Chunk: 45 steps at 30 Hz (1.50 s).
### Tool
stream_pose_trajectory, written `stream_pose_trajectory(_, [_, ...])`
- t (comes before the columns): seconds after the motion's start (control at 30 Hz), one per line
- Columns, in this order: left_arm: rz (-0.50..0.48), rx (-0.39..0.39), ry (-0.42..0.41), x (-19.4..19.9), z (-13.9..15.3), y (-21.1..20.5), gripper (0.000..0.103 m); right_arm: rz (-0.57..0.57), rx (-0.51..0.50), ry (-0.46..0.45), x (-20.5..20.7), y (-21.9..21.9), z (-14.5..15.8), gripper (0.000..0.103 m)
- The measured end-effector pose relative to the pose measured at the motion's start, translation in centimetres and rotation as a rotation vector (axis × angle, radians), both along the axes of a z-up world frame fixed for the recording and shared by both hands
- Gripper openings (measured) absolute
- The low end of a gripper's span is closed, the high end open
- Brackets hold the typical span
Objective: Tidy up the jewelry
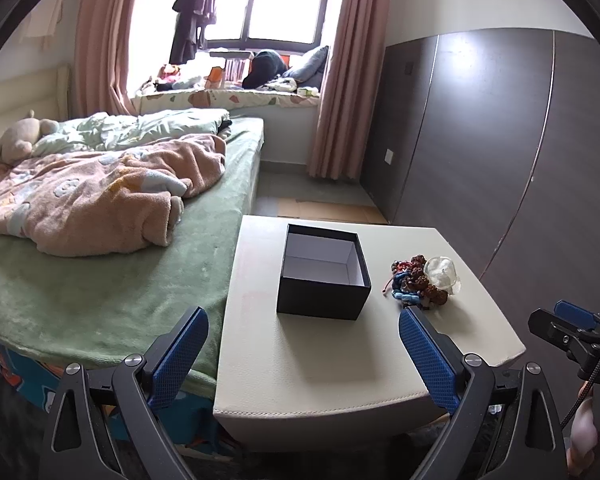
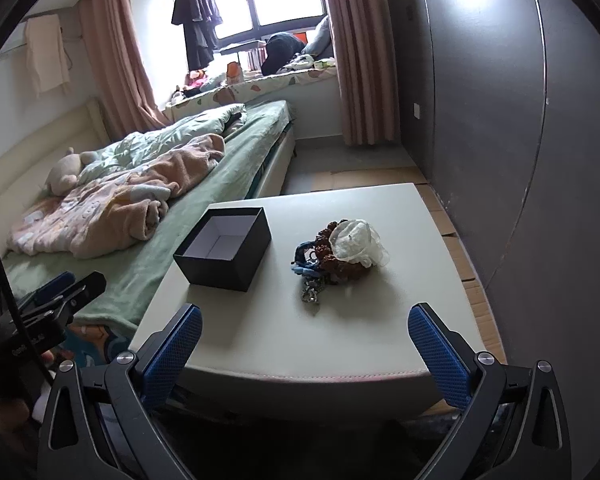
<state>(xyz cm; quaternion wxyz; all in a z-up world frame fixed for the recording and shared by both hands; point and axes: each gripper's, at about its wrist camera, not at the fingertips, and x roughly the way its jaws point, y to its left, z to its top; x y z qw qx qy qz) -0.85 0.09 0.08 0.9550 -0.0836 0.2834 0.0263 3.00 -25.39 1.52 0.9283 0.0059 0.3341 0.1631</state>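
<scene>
An open black box (image 1: 324, 274) with a white, empty inside sits on a cream low table (image 1: 340, 352). To its right lies a heap of jewelry (image 1: 418, 280): brown bead bracelets, blue cords, a metal chain and a clear white piece. In the right wrist view the box (image 2: 224, 250) is left of the heap (image 2: 340, 252). My left gripper (image 1: 303, 316) is open and empty, near the table's front edge, in front of the box. My right gripper (image 2: 306, 312) is open and empty, in front of the heap. Each gripper shows at the edge of the other's view.
A bed (image 1: 112, 280) with a green sheet and a pink blanket adjoins the table on the left. A dark wardrobe wall (image 1: 500, 152) stands to the right. A window seat with clutter (image 1: 236, 80) is at the back. Cardboard covers the floor strip (image 2: 460, 240) beside the table.
</scene>
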Motion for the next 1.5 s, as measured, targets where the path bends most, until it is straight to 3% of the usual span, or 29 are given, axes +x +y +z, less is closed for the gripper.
stream_pose_trajectory(1.5, [0.001, -0.001, 0.010, 0.2, 0.0, -0.6, 0.096, -0.035, -0.033, -0.026, -0.3, -0.8, 0.3, 0.103])
